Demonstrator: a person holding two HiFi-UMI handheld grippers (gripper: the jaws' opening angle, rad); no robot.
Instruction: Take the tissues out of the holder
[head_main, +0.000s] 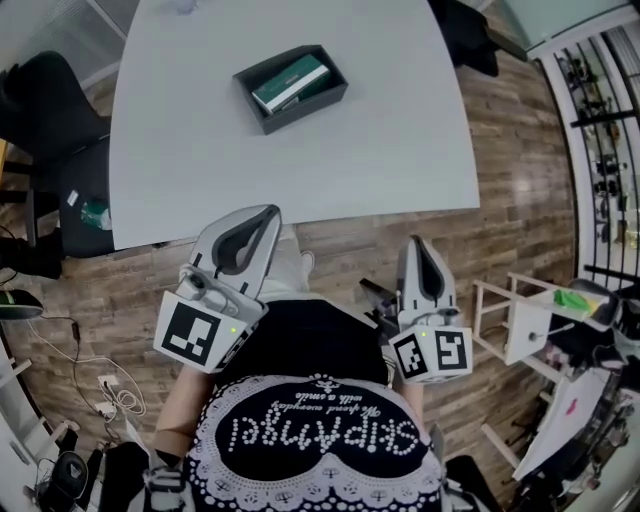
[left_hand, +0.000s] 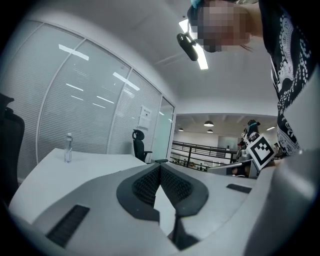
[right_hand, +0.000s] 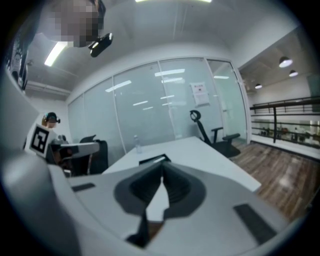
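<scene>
A dark grey holder (head_main: 262, 108) stands on the white table (head_main: 400, 130), toward its far middle. Inside it lies a green and white tissue pack (head_main: 291, 83). Both grippers hang close to the person's body, short of the table's near edge and well away from the holder. My left gripper (head_main: 269, 211) points at the table edge with its jaws shut and nothing between them (left_hand: 160, 166). My right gripper (head_main: 418, 243) is likewise shut and empty (right_hand: 162, 165). In the right gripper view the holder (right_hand: 152, 160) peeks just above the jaw tips.
A clear water bottle (left_hand: 68, 148) stands at the table's far end. Black office chairs sit left of the table (head_main: 45, 95) and beyond it (right_hand: 210, 132). A white rack (head_main: 520, 320) stands at the right on the wood floor. Cables (head_main: 100, 390) lie at the lower left.
</scene>
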